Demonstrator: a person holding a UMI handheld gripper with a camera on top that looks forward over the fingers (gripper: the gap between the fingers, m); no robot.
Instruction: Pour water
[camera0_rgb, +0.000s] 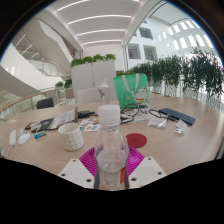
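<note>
Inspector: Status of the claw (111, 172)?

Assessor: Its 2 fingers are closed in on a clear plastic bottle (110, 150), 1 pink pad (89, 163) pressing at each side. The bottle stands upright between them, white cap (109, 113) on top.

Inspector: Cap removed?

Assessor: No. It appears to sit on the neck, so nothing can leave the bottle as it stands. In my judgement, no pouring has begun.

Inspector: Is there a receiving vessel?

Assessor: A white cup (71, 136) stands on the surface (180, 135), ahead of the claw and to its left, apart from the bottle. I take it as the likely target, though its contents cannot be seen. A red round object (136, 141), perhaps a lid or coaster, lies just ahead of the claw to its right.

Inspector: Anything else of note?

Assessor: Beyond the bottle lie papers and a green chair (129, 91); planters farther off.

Inspector: Work done and outstanding?

Assessor: Done: bottle grasped. Whether it is lifted off the surface I cannot tell. Outstanding, by my reading: open the cap, carry the bottle to the cup, tilt, pour, return upright.
</note>
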